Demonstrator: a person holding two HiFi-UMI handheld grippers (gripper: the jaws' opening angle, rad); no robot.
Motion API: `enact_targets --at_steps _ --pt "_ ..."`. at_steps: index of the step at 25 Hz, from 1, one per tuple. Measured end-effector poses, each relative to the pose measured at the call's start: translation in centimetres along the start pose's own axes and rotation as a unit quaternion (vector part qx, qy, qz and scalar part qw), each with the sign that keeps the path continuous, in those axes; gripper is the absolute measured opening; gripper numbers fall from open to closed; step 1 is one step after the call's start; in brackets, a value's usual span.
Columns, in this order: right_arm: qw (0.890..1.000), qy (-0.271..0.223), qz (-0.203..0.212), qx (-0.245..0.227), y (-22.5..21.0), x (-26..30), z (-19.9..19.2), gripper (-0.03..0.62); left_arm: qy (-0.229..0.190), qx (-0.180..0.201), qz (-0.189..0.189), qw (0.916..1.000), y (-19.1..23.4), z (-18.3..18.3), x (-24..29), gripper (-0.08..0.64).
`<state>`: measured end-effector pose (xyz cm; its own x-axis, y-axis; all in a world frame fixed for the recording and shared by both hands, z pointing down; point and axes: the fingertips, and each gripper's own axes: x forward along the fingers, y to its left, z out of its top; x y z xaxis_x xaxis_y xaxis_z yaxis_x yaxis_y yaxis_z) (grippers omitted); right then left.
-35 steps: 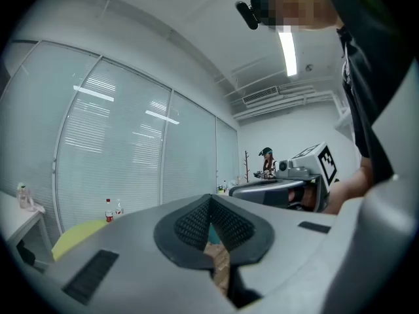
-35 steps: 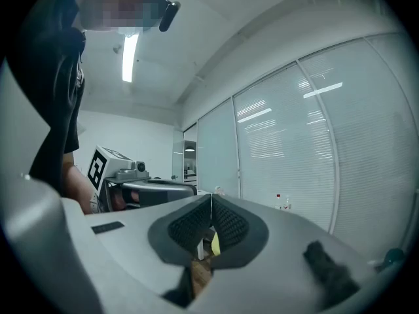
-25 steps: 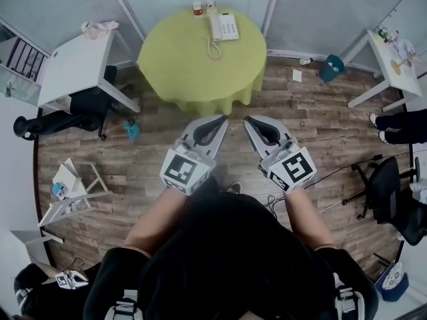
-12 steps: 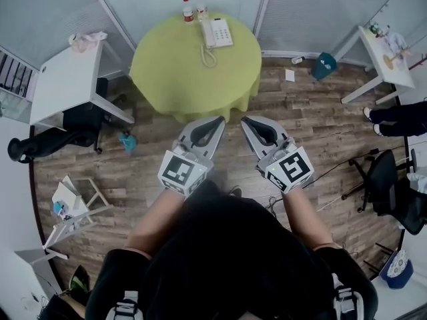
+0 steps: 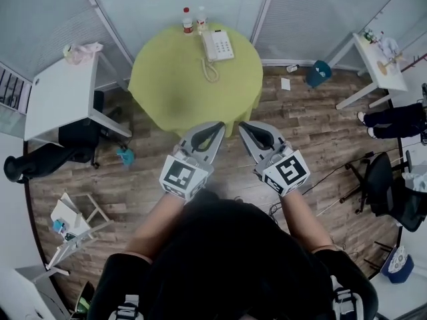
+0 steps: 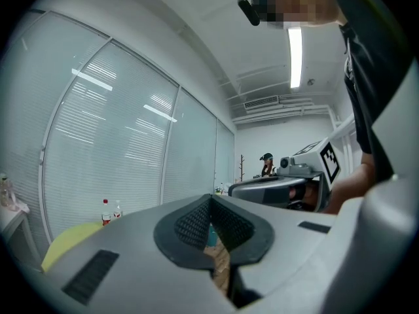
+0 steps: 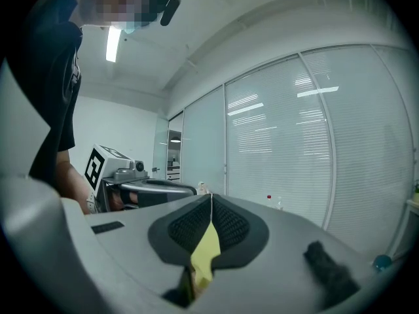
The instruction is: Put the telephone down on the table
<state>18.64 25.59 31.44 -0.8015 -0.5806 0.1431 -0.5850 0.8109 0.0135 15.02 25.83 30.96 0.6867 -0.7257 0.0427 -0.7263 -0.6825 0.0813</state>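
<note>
Now we are on the approach: left gripper (image 5: 219, 125) closed on nothing, phone (image 5: 218, 45) lying at the far side of the round bench (image 5: 170, 79), right gripper (image 5: 243, 127) closed and empty too. The phone looks at rest, though it is too small to be sure. Next, we judge, comes a reach across with one gripper opened. Since a second ago the bench has come closer, its near edge now meeting the gripper tips.

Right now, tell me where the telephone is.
In the head view, the telephone sits at the far edge of the round yellow-green table, just right of two bottles, its coiled cord trailing toward the table's middle.
</note>
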Motion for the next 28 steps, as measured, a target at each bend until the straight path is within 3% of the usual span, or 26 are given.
enact_targets --at_steps 14,28 --pt "0.999 0.018 -0.028 0.010 1.4 7.8 0.0 0.018 -0.001 -0.020 -0.015 0.9997 8.4 -0.4 -2.9 0.012" --pt "1.000 0.029 -0.010 0.002 1.1 12.7 -0.5 0.020 0.007 -0.024 0.006 0.9997 12.9 -1.2 -2.9 0.012"
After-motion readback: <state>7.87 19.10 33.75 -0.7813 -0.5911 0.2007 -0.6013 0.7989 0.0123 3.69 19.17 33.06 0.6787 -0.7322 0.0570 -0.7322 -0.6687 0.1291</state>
